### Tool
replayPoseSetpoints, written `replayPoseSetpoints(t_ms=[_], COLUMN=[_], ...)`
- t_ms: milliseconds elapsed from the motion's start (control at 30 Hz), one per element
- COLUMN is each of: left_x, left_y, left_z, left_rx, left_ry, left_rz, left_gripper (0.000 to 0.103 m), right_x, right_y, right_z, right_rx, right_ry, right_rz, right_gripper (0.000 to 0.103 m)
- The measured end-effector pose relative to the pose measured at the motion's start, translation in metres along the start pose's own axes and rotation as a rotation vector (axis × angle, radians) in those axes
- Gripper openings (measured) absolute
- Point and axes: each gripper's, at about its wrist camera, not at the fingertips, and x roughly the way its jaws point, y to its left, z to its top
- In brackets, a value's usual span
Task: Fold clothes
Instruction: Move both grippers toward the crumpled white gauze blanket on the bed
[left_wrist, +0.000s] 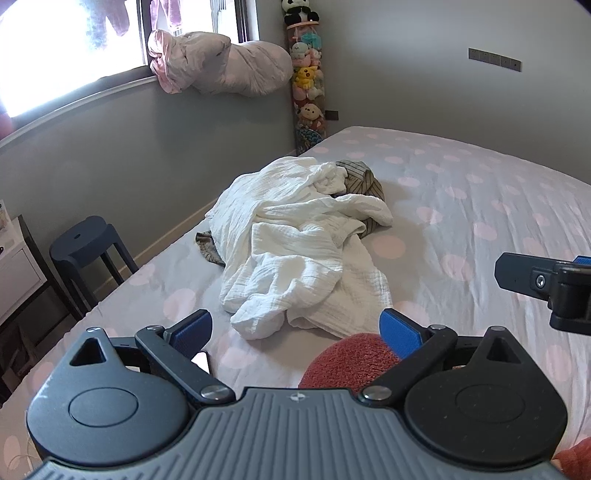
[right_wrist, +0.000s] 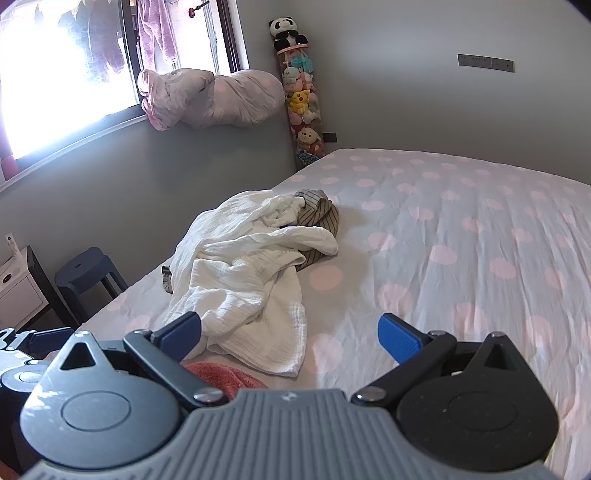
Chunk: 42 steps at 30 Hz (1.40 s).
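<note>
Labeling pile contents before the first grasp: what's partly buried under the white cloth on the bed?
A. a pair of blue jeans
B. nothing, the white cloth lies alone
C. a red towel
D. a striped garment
D: a striped garment in dull brown-grey with dark stripes pokes out at the far end of the crumpled white cloth and again along its right edge, with the cloth draped over it on the bed.

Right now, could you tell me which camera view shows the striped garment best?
The right wrist view: the striped garment shows beyond the white cloth. The left wrist view shows it smaller and more covered.
</note>
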Motion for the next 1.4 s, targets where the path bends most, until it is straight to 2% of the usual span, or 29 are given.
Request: replayPoseSetpoints(t_ms=[400, 500, 567, 600, 767, 900, 1033, 1200, 1400], left_x=[-0.007, -0.008, -0.007, -0.006, -0.007, -0.009, -0.011, -0.010, -0.012], left_y=[0.011, 0.010, 0.009, 0.010, 0.013, 0.017, 0.017, 0.019, 0.015], left_z=[0.006, 0.006, 0.005, 0.006, 0.004, 0.005, 0.005, 0.005, 0.007], left_rx=[-0.036, -0.032, -0.024, -0.026, -0.030, -0.048, -0.065, -0.081, -0.038], left_ry=[-0.017, -0.036, -0.038, -0.032, -0.050, -0.070, -0.085, -0.091, -0.094], left_rz=[-0.079, -0.088, -0.094, -0.094, -0.071, -0.100, -0.082, -0.101, -0.091], left_gripper=[0.097, 0.093, 0.082, 0.082, 0.081, 0.081, 0.081, 0.081, 0.081], right_x=[0.001, 0.002, 0.002, 0.002, 0.001, 0.002, 0.003, 0.005, 0.008], right_y=[-0.002, -0.003, -0.003, -0.004, -0.005, -0.006, -0.005, -0.005, -0.005], right_z=[-0.004, -0.004, -0.004, -0.004, -0.005, -0.005, -0.006, -0.007, -0.008], right_rx=[0.004, 0.009, 0.010, 0.010, 0.016, 0.017, 0.017, 0.017, 0.016], right_ry=[0.009, 0.008, 0.008, 0.008, 0.011, 0.016, 0.022, 0.027, 0.033], right_rz=[-0.003, -0.002, -0.005, -0.006, -0.007, -0.004, -0.005, -0.006, -0.008], right_gripper=[0.102, 0.102, 0.102, 0.102, 0.103, 0.102, 0.102, 0.102, 0.102])
